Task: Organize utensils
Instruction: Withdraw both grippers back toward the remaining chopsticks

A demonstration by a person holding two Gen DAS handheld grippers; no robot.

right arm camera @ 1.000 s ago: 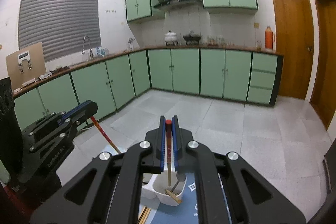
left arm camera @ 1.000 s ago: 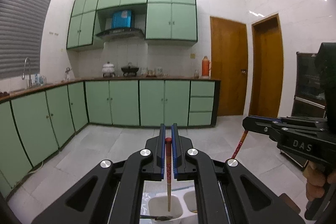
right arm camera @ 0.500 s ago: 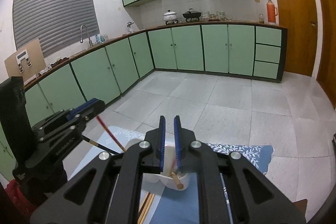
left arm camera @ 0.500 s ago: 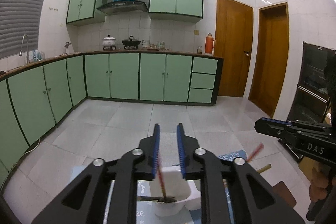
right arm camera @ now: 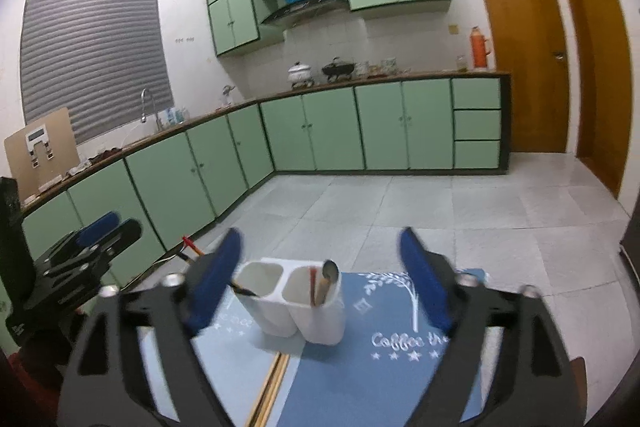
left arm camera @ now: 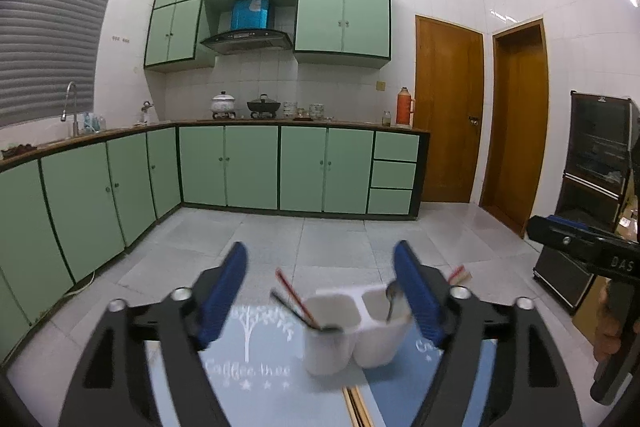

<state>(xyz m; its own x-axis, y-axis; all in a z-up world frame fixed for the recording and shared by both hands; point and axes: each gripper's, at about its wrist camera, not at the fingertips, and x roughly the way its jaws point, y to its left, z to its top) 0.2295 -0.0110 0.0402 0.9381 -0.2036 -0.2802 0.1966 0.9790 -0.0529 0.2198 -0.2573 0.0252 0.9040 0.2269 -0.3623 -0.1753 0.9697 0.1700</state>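
Observation:
A white two-cup utensil holder (left arm camera: pixel 352 331) stands on blue placemats (left arm camera: pixel 256 359). In the left wrist view its left cup holds a red chopstick (left arm camera: pixel 294 293) and a dark utensil, and its right cup holds a metal spoon (left arm camera: pixel 391 297). My left gripper (left arm camera: pixel 322 291) is open and empty, just short of the holder. In the right wrist view the holder (right arm camera: pixel 296 301) has a red chopstick (right arm camera: pixel 313 285) and the spoon (right arm camera: pixel 330 275) in its right cup. My right gripper (right arm camera: pixel 320 279) is open and empty, straddling it. Each gripper shows in the other's view (left arm camera: pixel 580 247) (right arm camera: pixel 80 251).
More chopsticks (right arm camera: pixel 274 379) lie in the gap between the two placemats, near me. Green kitchen cabinets (left arm camera: pixel 240 167) line the far wall and left side. A dark cabinet (left arm camera: pixel 592 195) stands at the right, beyond two wooden doors.
Both grippers opened and let go of their red chopsticks, which dropped into the holder's cups. Both grippers then opened wide and pulled back a little.

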